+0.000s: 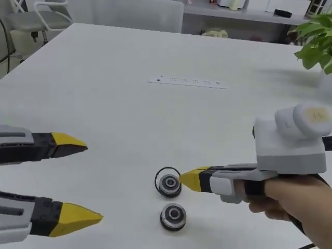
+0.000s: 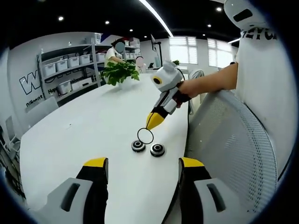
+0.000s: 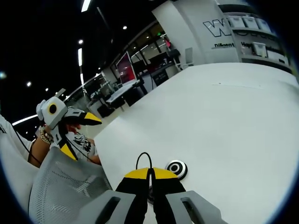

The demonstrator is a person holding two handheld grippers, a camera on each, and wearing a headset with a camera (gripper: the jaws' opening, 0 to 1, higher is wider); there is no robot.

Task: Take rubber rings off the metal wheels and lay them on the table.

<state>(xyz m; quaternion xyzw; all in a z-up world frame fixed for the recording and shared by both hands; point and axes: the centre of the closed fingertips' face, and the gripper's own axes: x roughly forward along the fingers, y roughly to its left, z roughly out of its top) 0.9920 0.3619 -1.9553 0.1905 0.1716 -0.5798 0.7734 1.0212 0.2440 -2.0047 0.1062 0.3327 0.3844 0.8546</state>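
Ring removal is the step in hand: my right gripper has its jaws pressed together on a thin black rubber ring, which stands up as an open loop just over the far wheel. Whether the loop's lower edge is caught on that wheel I cannot tell. My left gripper hovers well to the side with its jaws wide apart, holding nothing. The near wheel sits just beside the far one on the counter; it shows a dark band round its rim, which I take to be its own ring, not yet removed. Next, I judge, I need to lift the loop clear, lay it flat on bare counter beside the wheels, then part my jaws. The ring is slim, limp and stretchy, likely to cling or twist. The wheels are small, round, shiny metal discs with grooved edges, light enough to slide on the smooth, matte white top.
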